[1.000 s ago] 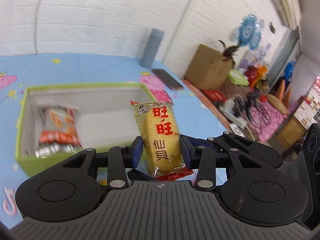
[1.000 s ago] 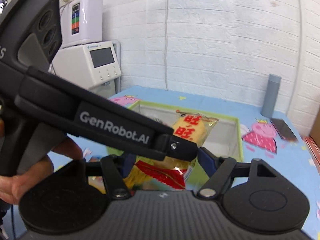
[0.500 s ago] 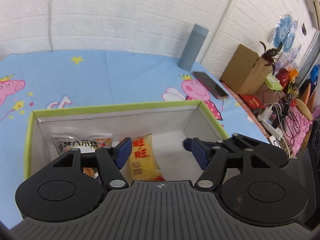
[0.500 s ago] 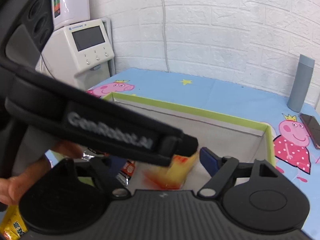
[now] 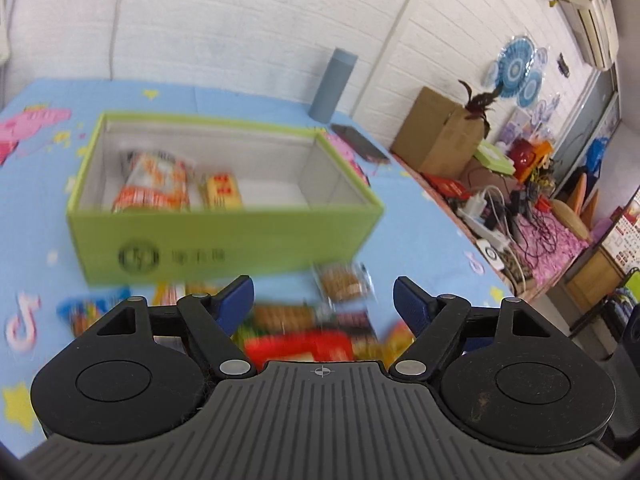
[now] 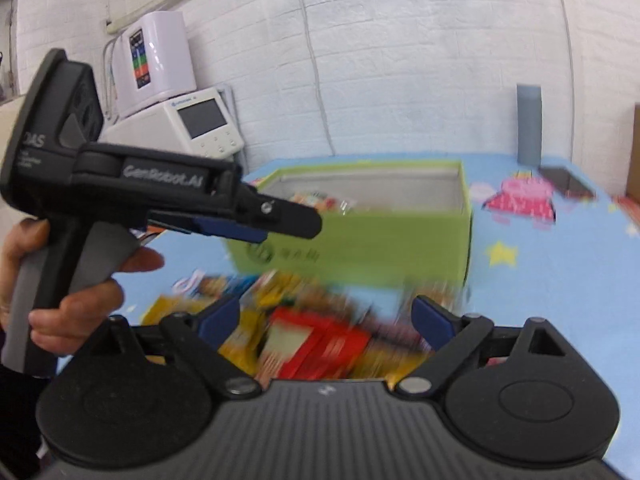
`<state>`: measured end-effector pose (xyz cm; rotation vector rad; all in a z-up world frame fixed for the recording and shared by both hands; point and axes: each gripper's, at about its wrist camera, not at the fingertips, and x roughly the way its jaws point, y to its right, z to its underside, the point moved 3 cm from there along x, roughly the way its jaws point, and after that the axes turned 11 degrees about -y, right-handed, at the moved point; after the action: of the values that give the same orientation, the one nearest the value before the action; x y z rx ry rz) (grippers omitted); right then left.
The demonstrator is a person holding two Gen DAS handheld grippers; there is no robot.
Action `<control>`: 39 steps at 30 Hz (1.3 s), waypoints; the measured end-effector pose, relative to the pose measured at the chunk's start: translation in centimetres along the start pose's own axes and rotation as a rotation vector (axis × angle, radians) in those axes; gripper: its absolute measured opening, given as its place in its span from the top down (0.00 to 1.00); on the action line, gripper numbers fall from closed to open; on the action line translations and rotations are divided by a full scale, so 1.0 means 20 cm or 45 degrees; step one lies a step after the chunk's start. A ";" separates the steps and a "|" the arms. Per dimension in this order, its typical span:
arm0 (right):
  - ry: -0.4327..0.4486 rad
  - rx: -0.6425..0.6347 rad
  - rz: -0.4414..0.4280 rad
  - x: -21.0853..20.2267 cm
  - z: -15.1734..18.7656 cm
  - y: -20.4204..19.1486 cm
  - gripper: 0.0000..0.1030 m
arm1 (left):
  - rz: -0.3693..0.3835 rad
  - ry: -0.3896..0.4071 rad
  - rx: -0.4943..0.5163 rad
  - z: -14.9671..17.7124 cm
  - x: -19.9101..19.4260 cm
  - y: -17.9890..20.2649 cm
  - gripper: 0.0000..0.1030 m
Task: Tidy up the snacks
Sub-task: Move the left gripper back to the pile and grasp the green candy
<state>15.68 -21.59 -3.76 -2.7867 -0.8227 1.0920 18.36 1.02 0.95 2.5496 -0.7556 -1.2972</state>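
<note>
We have two packets in the green box (image 5: 224,236), at its ten o'clock end. Our left gripper (image 5: 323,294) and right gripper (image 6: 326,320) are opening, empty, over the blurred snack pile (image 6: 320,344) at six o'clock, unsorted.

A lime-green cardboard box with a pale grey-white inside (image 5: 224,236) carries a dark round logo on its front. In it, at 9 o'clock, lies an orange-and-white snack packet (image 5: 154,182), beside a yellow packet with red characters (image 5: 222,190). The sky-blue mat with pink cartoon pigs and yellow stars (image 6: 560,248) lies beneath.
</note>
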 end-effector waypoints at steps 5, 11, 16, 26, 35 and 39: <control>-0.011 0.065 0.026 -0.09 0.23 -0.12 0.10 | -0.010 -0.045 -0.037 0.28 -0.08 0.02 0.38; -0.124 0.051 -0.150 -0.04 0.34 -0.28 0.10 | -0.017 -0.109 -0.068 0.50 -0.14 0.02 0.38; -0.189 -0.064 -0.102 0.09 0.34 -0.36 0.10 | 0.032 -0.176 -0.096 0.52 -0.06 -0.03 0.51; -0.285 -0.089 -0.144 0.11 0.42 -0.48 0.10 | 0.102 -0.215 -0.087 0.56 -0.09 -0.12 0.59; -0.247 -0.327 -0.014 0.16 0.32 -0.47 0.10 | 0.049 -0.112 -0.219 0.60 -0.25 -0.24 0.51; -0.299 -0.287 -0.069 0.19 0.36 -0.48 0.10 | 0.089 -0.135 -0.248 0.62 -0.23 -0.23 0.51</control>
<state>8.96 -12.49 -9.48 -2.8261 -1.1019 1.4197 7.92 8.07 -5.07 2.2983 -0.6938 -1.4182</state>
